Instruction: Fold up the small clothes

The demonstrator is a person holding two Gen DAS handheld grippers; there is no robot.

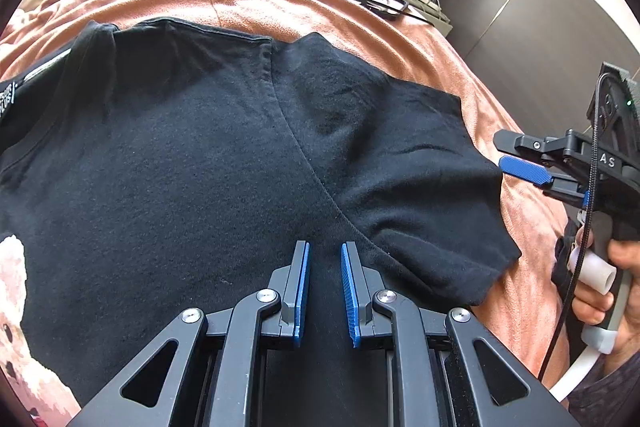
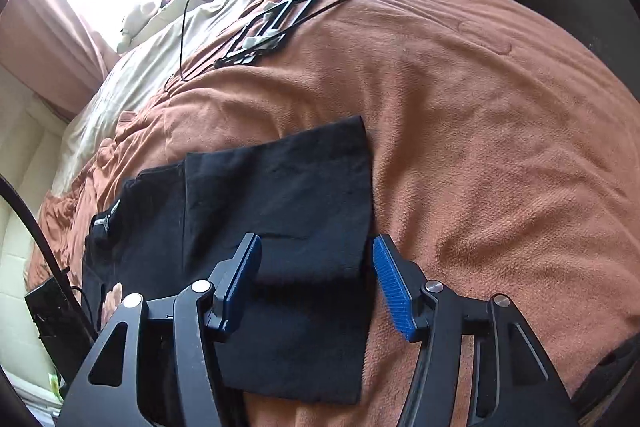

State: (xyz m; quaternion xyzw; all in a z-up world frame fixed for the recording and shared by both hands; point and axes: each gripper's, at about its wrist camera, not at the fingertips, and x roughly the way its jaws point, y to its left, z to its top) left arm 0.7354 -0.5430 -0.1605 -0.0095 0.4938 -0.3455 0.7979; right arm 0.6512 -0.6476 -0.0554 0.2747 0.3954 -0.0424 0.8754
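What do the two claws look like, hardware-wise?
Both match: the left claw and right claw have matte black angular linkage arms with triangular cutouts, silver round pivot screws, and ribbed blue pads on the fingers. In the left wrist view the right claw's black body carries white "AS" lettering, a small green light, and a black braided cable.

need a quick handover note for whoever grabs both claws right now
Left claw: open, empty, low over the black t-shirt near the armpit seam.
Right claw: open, empty, straddling the sleeve edge.
T-shirt lies spread flat on the orange blanket, sleeve still out.
Done: shirt laid out. Left: every fold, starting with the sleeve.
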